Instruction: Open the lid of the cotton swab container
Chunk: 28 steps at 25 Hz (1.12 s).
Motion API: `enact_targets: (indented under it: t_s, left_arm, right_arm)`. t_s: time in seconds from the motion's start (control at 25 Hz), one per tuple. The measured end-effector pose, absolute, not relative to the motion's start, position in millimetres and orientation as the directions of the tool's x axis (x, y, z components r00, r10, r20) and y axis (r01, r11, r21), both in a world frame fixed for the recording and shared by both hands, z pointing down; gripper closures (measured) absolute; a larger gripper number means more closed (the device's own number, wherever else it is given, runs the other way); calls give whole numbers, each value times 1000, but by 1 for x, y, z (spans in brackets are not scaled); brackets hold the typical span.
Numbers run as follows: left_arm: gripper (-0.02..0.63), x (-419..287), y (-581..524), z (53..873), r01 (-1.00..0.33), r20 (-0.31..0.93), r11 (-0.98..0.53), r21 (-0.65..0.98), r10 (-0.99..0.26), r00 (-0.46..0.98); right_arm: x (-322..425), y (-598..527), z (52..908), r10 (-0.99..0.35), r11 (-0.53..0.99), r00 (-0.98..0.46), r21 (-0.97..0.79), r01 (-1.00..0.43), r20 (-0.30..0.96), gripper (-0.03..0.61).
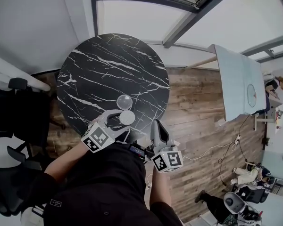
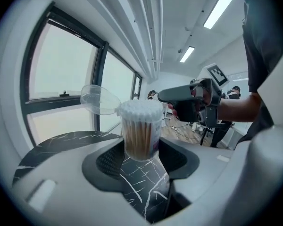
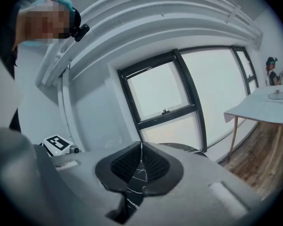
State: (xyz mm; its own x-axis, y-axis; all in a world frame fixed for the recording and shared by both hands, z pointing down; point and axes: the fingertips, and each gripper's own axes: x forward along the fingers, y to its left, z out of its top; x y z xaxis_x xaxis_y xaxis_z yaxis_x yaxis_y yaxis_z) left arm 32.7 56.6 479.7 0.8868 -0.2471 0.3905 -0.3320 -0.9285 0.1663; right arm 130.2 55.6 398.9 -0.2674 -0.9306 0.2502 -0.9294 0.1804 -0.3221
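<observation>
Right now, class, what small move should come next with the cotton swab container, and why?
Probably lower the left claw and stand the cotton swab container on the marble table. Its clear lid already hangs open beside the exposed swabs, and the right claw is shut, empty and apart from it.

Office-type workroom: wood floor (image 1: 198,107), big windows (image 3: 162,95), strip lights (image 2: 221,6); marble table (image 1: 85,74) ahead of left gripper (image 1: 119,120), swivel chairs (image 1: 12,185) to its left, white desk (image 1: 238,79) far right.
</observation>
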Motion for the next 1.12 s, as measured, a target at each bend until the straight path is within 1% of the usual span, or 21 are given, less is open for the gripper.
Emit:
enact_targets:
  t_s: [0.2,0.36,0.6,1.12]
  left_arm:
    - [379,27,51,477,-398,376,-903,160,-317,871]
    - [378,25,55,487,-417,378,-894,166,-333,864]
    - [377,22,61,496,-422,381,-885,196,-328,864]
    - [379,22,64,504,-411,404,-892,190,-311,861]
  right_arm:
    - [136,63,410,-952,78,-151,-268,-960,266,575]
    - [134,73,423,-958,23,-85,-224,-974,274,575]
    - [130,83,443,-951,-18,-57,-239,-971,303,577]
    - [128,86,449,-946,-10,-68,-238,-971,317,578]
